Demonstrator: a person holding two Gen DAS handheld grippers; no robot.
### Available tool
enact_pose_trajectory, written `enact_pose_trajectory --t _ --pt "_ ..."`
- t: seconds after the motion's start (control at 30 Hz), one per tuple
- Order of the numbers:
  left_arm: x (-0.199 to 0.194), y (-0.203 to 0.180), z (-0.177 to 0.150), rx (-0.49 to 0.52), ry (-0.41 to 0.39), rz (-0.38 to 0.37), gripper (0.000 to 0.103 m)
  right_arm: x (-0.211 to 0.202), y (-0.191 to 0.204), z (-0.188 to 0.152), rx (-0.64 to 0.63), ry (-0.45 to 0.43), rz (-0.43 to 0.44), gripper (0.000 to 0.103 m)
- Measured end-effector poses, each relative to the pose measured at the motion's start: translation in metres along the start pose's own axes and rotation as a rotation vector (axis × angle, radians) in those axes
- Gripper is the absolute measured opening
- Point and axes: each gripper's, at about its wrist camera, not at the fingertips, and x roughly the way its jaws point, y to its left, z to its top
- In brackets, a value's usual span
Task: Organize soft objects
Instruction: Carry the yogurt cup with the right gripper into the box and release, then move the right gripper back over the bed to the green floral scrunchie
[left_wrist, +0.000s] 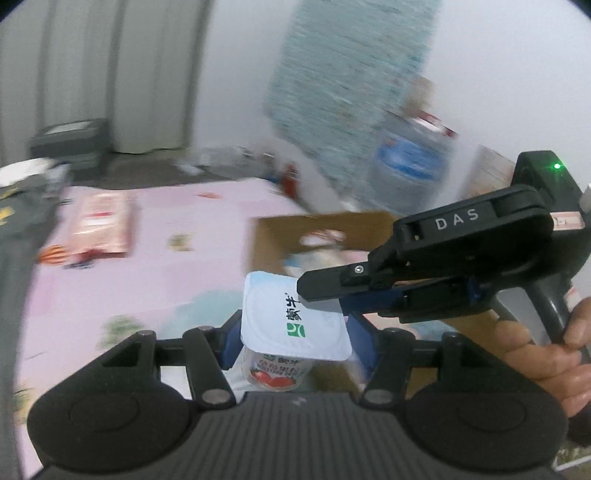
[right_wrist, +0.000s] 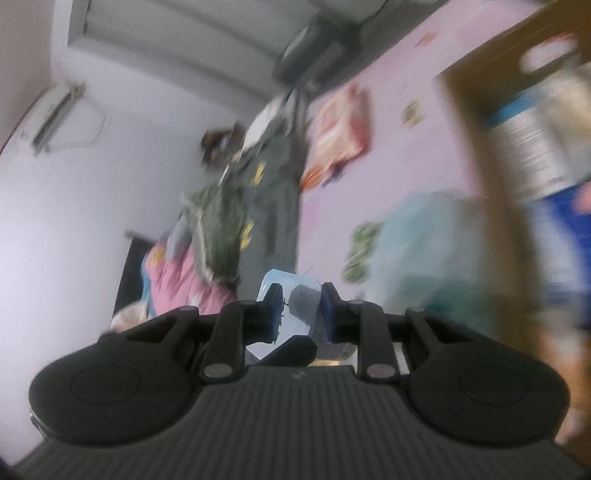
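A yogurt cup (left_wrist: 284, 317) with a white foil lid, a green logo and a strawberry picture on its side sits upright between the blue pads of my left gripper (left_wrist: 297, 343), which is shut on its body. My right gripper (left_wrist: 314, 297) reaches in from the right, held by a hand (left_wrist: 546, 354), and is shut on the lid's right rim. In the right wrist view the right gripper (right_wrist: 299, 314) pinches the pale blue-white edge of the yogurt cup (right_wrist: 291, 288). Both views are motion-blurred.
An open cardboard box (left_wrist: 273, 236) with a handle cutout stands on the pink bedsheet (left_wrist: 192, 229) just behind the cup; it is also at the right (right_wrist: 491, 184). A pink-red snack bag (left_wrist: 99, 225) lies far left. A large water bottle (left_wrist: 410, 162) stands beyond the bed. Grey-green clothes (right_wrist: 266, 184) are heaped along the bed's edge.
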Motion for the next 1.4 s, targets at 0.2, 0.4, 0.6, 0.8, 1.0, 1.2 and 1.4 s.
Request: enact_pose_trajectory --t 0.2,0.4,0.6,0.8,1.0,1.2,1.4 --pt "0.06 -0.063 -0.005 0.052 0.157 -0.129 0.061 -0.076 -0.068 -0.006 0.108 -0.079 -0.118 0.024" --pt "0.12 -0.093 -0.023 0.066 0.387 -0.189 0.06 -0.101 -0.133 -0.015 0.22 -0.014 -0.213 0.025" --pt "0.147 -0.102 -0.045 0.108 0.485 -0.167 0.059 -0.089 -0.174 -0.02 0.258 0.054 -0.308 0.026" --pt "0.141 -0.096 -0.039 0.077 0.458 -0.182 0.059 -0.081 -0.192 -0.017 0.272 0.059 -0.324 0.028" --pt "0.112 -0.089 -0.02 0.092 0.358 -0.175 0.065 -0.08 -0.193 -0.009 0.257 0.022 -0.325 0.03" --pt "0.065 -0.057 -0.022 0.106 0.249 -0.133 0.079 -0.076 -0.177 -0.01 0.216 -0.001 -0.294 0.035" --pt "0.019 0.008 -0.035 0.059 0.18 0.03 0.079 -0.071 -0.123 -0.01 0.021 -0.018 -0.284 0.046"
